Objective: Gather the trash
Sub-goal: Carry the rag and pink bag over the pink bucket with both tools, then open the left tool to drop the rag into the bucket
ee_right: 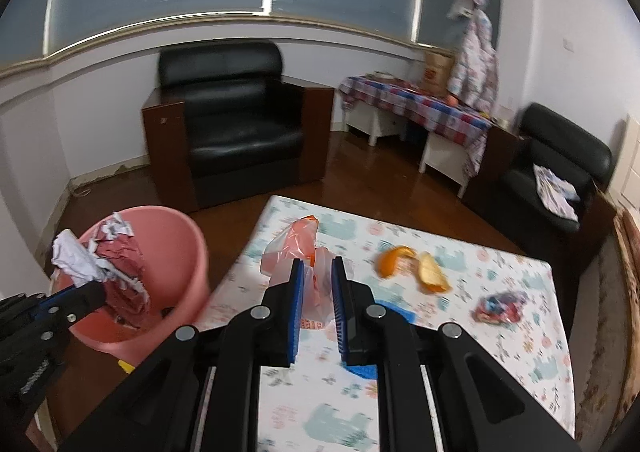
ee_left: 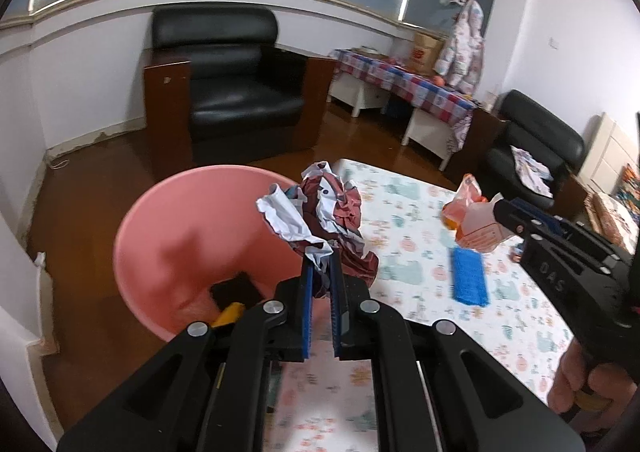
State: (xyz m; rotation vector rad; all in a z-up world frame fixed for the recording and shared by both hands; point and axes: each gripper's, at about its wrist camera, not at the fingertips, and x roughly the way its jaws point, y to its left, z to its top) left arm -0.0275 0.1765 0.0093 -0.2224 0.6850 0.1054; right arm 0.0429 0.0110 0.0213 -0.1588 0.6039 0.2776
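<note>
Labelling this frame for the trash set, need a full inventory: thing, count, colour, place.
crumpled paper wad: 1, white and maroon, clamped in left gripper over the bin
round plastic bin: 1, pink, on floor beside table
thin plastic bag: 1, orange-pink, clamped in right gripper
orange peel pieces: 2, orange, on table
crumpled wrapper: 1, blue and red, table right
flat blue block: 1, on table
patterned table: 1, white
armchairs: 2, black
left gripper: black, blue pads
right gripper: same
</note>
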